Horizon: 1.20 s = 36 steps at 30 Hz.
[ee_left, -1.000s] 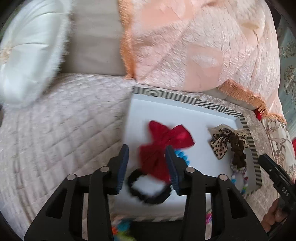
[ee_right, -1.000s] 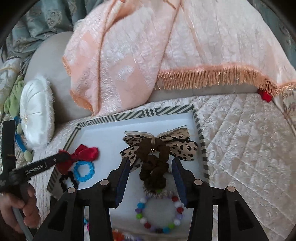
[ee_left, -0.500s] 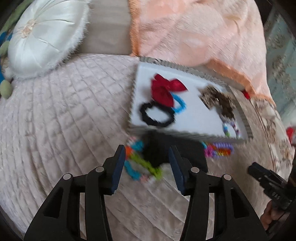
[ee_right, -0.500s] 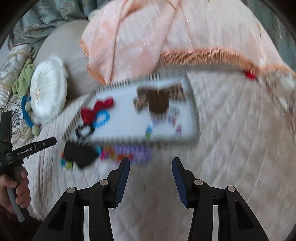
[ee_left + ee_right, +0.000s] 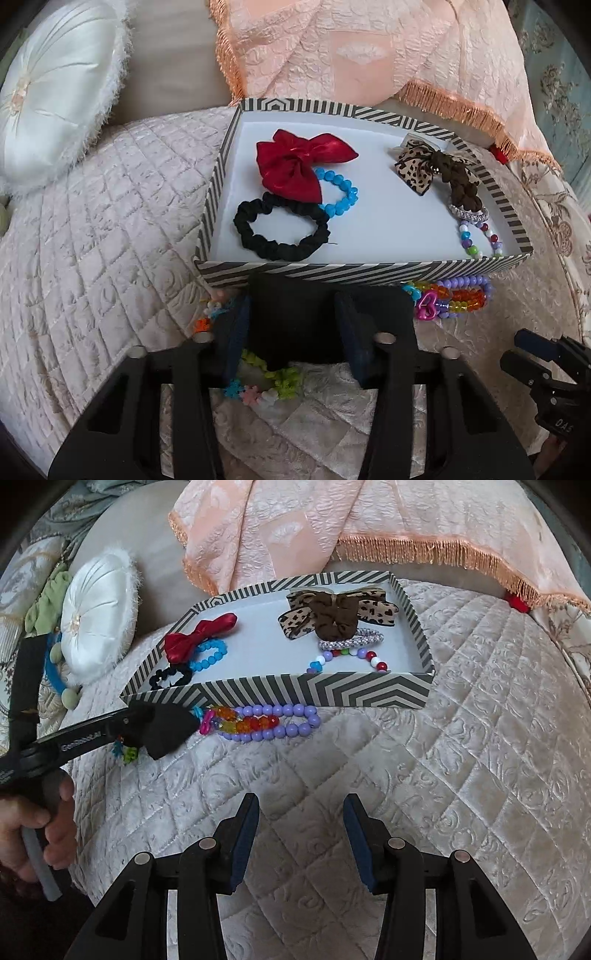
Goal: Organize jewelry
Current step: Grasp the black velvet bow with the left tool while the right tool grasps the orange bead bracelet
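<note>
Two grippers over quilted bedspread. Left gripper just closing, jaws around black fabric piece at near outer wall of striped tray; pads pressing or not, cannot tell. Flower-bead bracelet lies partly under it. Purple-orange bead bracelets touch same wall. Right gripper unclenched, empty, above bare quilt.
</note>
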{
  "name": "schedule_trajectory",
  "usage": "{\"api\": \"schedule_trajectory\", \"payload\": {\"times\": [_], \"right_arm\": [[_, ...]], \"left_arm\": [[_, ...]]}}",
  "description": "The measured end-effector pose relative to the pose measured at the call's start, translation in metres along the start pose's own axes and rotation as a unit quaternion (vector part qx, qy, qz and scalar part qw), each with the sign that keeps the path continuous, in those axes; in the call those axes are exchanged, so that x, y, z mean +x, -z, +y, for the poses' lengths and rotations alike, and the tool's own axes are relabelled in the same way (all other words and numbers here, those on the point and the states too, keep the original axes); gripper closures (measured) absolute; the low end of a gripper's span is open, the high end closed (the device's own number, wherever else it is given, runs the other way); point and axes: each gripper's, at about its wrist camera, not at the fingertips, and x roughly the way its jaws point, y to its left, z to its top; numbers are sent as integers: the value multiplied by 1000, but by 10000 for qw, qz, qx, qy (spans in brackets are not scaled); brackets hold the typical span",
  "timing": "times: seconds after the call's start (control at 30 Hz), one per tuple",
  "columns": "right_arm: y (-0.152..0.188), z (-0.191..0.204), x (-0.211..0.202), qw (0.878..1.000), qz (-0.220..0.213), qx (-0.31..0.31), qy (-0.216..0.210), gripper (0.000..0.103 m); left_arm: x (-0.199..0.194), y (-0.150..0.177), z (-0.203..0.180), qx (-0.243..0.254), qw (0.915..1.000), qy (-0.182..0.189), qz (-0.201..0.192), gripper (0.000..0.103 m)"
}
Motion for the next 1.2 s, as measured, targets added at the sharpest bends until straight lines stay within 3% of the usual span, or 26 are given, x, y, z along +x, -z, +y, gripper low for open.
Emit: {"api": "schedule_trajectory", "payload": {"times": [0.03,0.07,0.37,0.5,0.63,0.7,0.83,0.97,1.2], "right_arm": [[-1,1,0,10000,-6,-7,-8,58],[-2,1,0,10000,-33,-23,-19,58],[-14,13,-5,9964,-569,-320,-543,58],[-24,26,2,9931,-737,-616,-676,58],[-31,36,15,9917,-703,-884,-616,60],[-33,39,26,9924,-591,-1043,-289,60],[-37,36,39,9936,-506,-987,-203,61],[-35,41,43,9931,-361,-1049,-376,85],[-29,50,15,9906,-652,-1093,-505,87]], "left_arm": [[0,1,-3,77,9999,-77,-2,92],[-2,1,-4,138,9999,-99,-10,93],[-41,-7,9,-255,9985,197,-447,94],[-47,-12,20,-482,9976,196,-464,94],[-46,-13,28,-628,9973,120,-369,94],[-45,-12,30,-677,9971,84,-334,94],[-44,-12,31,-703,9970,87,-296,94],[-44,-12,28,-641,9975,83,-287,94],[-41,-12,28,-611,9978,88,-248,94]]}}
